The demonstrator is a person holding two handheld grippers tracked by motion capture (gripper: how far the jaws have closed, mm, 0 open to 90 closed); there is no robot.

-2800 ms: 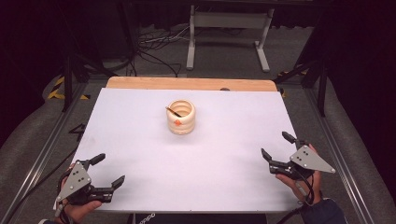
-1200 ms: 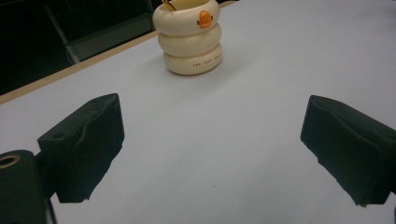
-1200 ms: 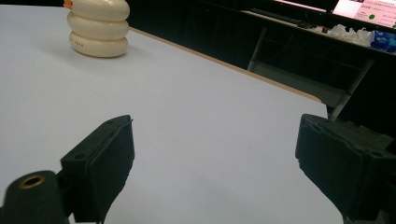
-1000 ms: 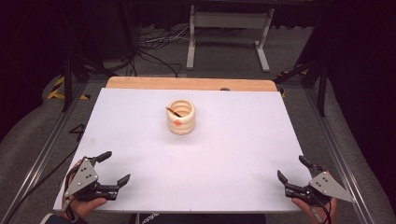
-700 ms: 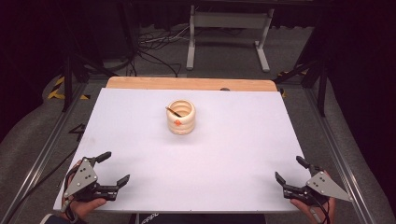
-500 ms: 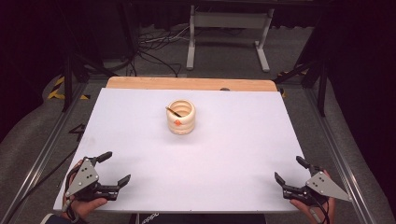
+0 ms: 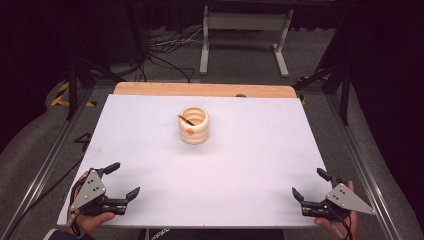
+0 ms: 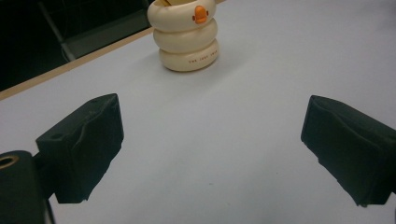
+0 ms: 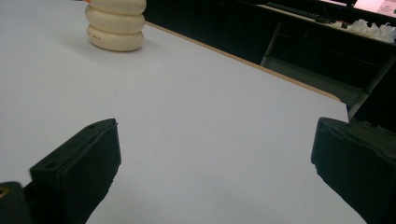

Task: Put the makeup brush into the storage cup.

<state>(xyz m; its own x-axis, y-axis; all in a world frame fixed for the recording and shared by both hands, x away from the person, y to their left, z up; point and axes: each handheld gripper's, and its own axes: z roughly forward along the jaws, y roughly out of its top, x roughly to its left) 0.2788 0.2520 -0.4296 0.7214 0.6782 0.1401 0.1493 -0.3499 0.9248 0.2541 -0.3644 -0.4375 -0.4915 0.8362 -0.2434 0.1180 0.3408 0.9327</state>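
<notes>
On the table (image 7: 150, 130), which is mostly one big white sheet with a strip of wood showing along the far edge, pretty much nothing is going on yet. Both grippers sit parked at the near corners, well apart from each other and from the one thing worth grabbing.

That thing is the cup (image 7: 194, 125), a cream ribbed holder that looks like three stacked rings, standing upright a bit past the middle of the sheet. It has a small orange mark (image 8: 200, 13) on the near side, and a thin dark stick (image 7: 184, 119) leans inside against the rim.

Left gripper (image 7: 120, 182) is at the near left corner, jaws spread wide with nothing between them. Right gripper (image 7: 310, 183) is at the near right corner, its jaws have just been opening, and they're wide and empty too.

So I'd call this the ready pose before any reach. Next move probably needs one gripper to travel out toward the cup and line up, either straddling the cup's body or coming over the rim for the stick. Can't say which hand goes.
</notes>
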